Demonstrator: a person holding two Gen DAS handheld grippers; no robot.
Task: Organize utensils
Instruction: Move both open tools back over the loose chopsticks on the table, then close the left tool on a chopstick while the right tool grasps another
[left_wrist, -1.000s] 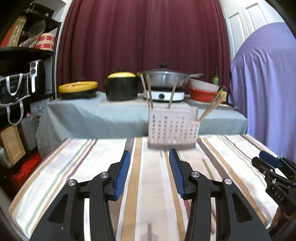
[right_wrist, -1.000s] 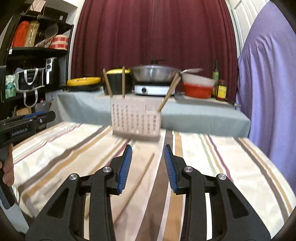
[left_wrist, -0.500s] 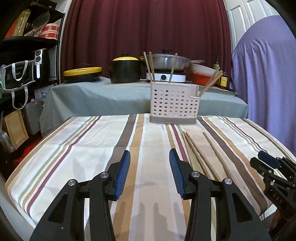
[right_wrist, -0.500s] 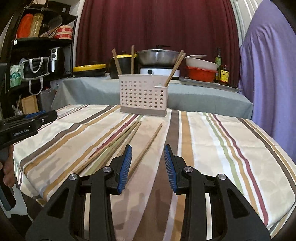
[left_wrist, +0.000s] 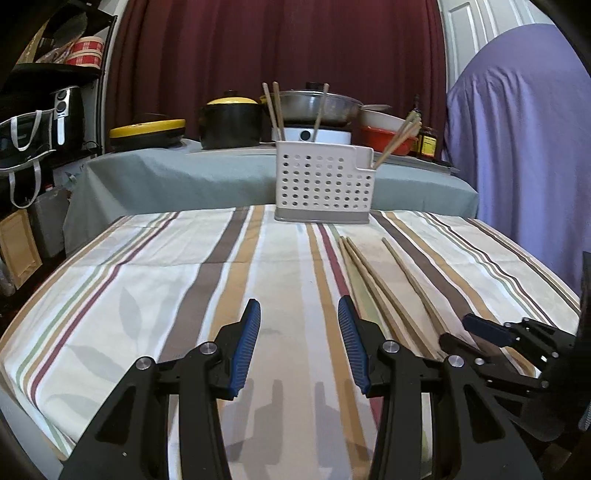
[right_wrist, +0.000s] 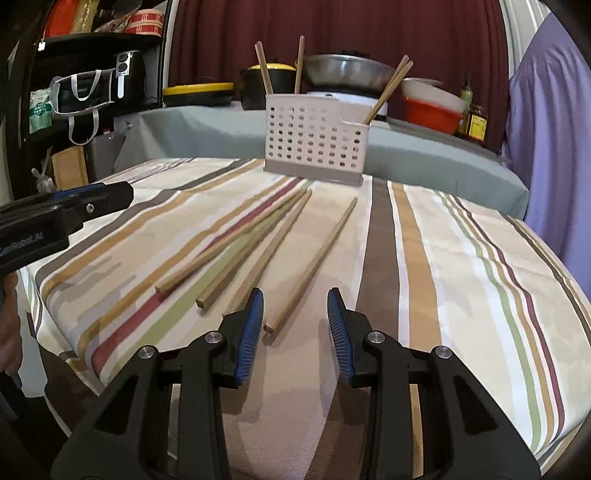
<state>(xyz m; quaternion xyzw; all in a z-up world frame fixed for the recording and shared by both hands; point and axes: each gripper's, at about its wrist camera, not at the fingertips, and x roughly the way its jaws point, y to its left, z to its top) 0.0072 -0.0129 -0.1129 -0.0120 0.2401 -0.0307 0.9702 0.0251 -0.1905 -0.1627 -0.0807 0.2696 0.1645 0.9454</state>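
A: Two grippers logged. Our right gripper hovers with jaws spread and nothing between them; our left gripper likewise, spread and unloaded.

B: We note four loose chopsticks on the striped tablecloth. The end of the single chopstick lies just ahead of the right jaws, near the left finger; three others fan out left of it.

A: Farther ahead of both jaws we see the white perforated holder upright, with chopsticks standing in it.
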